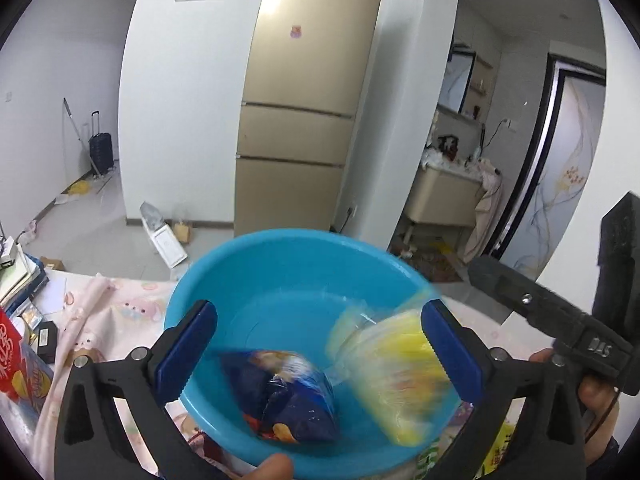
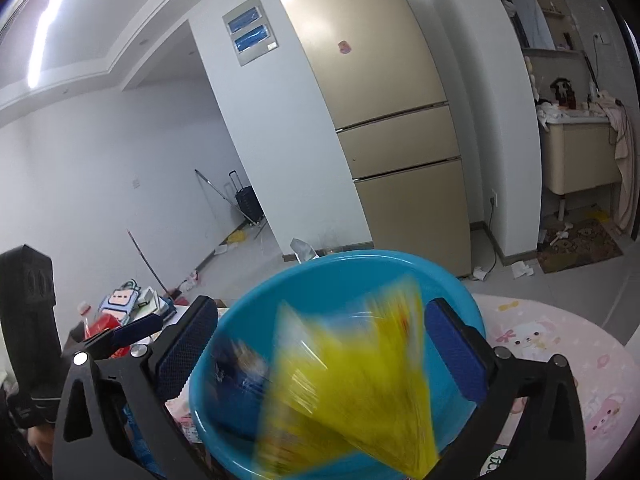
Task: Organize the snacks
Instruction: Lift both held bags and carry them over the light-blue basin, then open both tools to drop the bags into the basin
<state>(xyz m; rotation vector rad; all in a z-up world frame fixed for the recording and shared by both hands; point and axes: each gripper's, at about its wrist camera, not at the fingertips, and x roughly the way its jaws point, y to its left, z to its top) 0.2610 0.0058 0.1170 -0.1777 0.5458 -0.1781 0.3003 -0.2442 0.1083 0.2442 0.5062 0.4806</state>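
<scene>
With both grippers' fingers wide apart, the dark blue snack bag (image 1: pixel 290 396) lies in the round blue plastic basin (image 1: pixel 280 264), the blurred yellow packet (image 2: pixel 344 384) dropping in; red packs (image 1: pixel 12 360) on the surface remain.

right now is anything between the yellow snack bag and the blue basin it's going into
Nothing visible blocks it. The yellow snack bag is blurred, between the open pads of the right claw and over the blue basin. Below it the basin floor looks bare; the dark blue snack bag lies to its left.
</scene>
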